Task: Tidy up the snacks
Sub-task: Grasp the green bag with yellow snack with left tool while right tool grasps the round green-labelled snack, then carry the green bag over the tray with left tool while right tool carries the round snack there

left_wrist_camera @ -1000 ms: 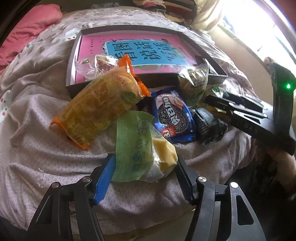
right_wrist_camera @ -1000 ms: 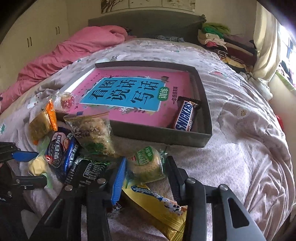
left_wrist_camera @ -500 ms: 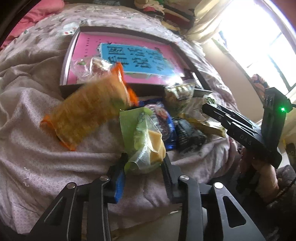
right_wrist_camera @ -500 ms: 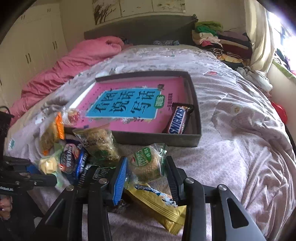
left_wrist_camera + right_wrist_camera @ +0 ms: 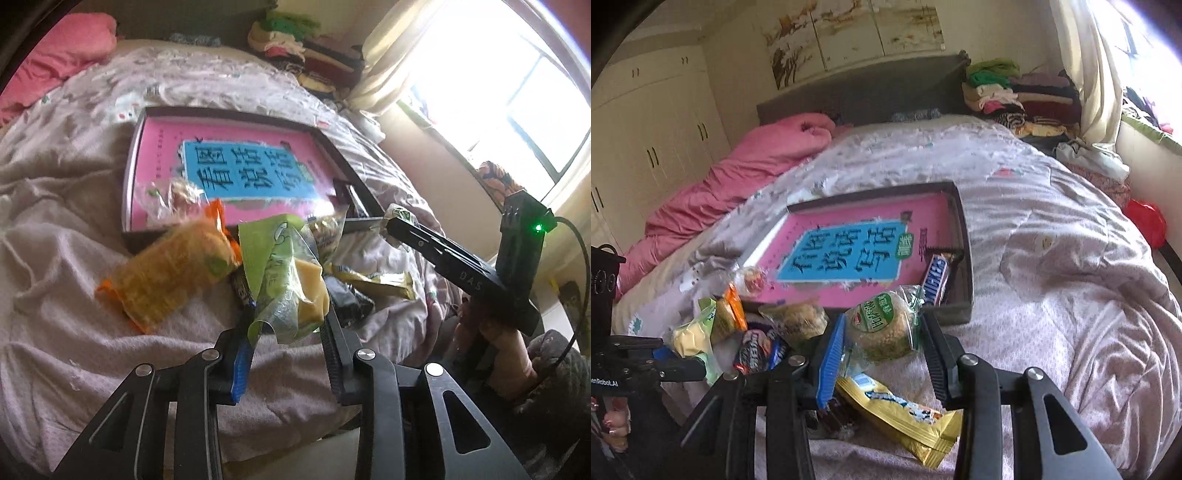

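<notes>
My left gripper (image 5: 288, 328) is shut on a green-wrapped yellow cake (image 5: 291, 284) and holds it above the bed; it also shows in the right wrist view (image 5: 689, 334). My right gripper (image 5: 882, 332) is shut on a round rice cake with a green label (image 5: 882, 326), lifted near the front wall of the dark tray (image 5: 966, 236). The tray holds a pink book (image 5: 849, 254) and a Snickers bar (image 5: 936, 278). An orange snack pack (image 5: 173, 266), a blue cookie pack (image 5: 755, 350) and a gold bar (image 5: 901, 413) lie on the bed.
The grey quilt (image 5: 1052, 280) slopes down to the right. A pink duvet (image 5: 738, 173) lies at the back left. Folded clothes (image 5: 1015, 96) are stacked by the headboard. A clear bag of candy (image 5: 170, 195) leans on the tray's near left corner.
Both grippers have lifted with their snacks. The left one rose and swung right with the yellow cake. The right one raised the rice cake off the pile toward the tray.
</notes>
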Demonstrator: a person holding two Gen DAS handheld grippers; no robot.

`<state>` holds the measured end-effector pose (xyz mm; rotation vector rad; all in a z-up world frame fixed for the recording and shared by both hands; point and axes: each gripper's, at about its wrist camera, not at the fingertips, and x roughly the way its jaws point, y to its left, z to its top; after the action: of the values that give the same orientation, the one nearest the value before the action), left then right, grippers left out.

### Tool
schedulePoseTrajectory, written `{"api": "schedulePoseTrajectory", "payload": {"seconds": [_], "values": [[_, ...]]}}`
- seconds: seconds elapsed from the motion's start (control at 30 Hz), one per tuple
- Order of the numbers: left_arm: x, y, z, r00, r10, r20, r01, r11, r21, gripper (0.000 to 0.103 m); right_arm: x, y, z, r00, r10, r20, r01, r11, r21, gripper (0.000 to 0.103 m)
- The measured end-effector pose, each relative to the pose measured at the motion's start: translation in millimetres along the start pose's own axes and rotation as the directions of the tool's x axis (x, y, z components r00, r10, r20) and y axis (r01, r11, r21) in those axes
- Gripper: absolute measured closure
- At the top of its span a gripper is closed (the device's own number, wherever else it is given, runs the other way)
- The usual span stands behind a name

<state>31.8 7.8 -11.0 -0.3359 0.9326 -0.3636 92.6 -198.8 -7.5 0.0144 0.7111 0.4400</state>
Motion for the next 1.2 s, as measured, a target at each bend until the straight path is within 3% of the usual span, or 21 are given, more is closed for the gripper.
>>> {"api": "schedulePoseTrajectory", "payload": {"seconds": [0.7,1.2], "values": [[-21,4,32,0.989,0.071,0.128,-0.072,0.997,0.002,0.068,-4,6,10,0.998,0.013,0.066,-0.012,1.000,-0.011,0.062],[-4,8,52,0.985,0.115,0.132,-0.116,0.993,0.002,0.068,7,3,23,0.996,0.017,0.090,-0.017,1.000,-0.005,0.062]]}}
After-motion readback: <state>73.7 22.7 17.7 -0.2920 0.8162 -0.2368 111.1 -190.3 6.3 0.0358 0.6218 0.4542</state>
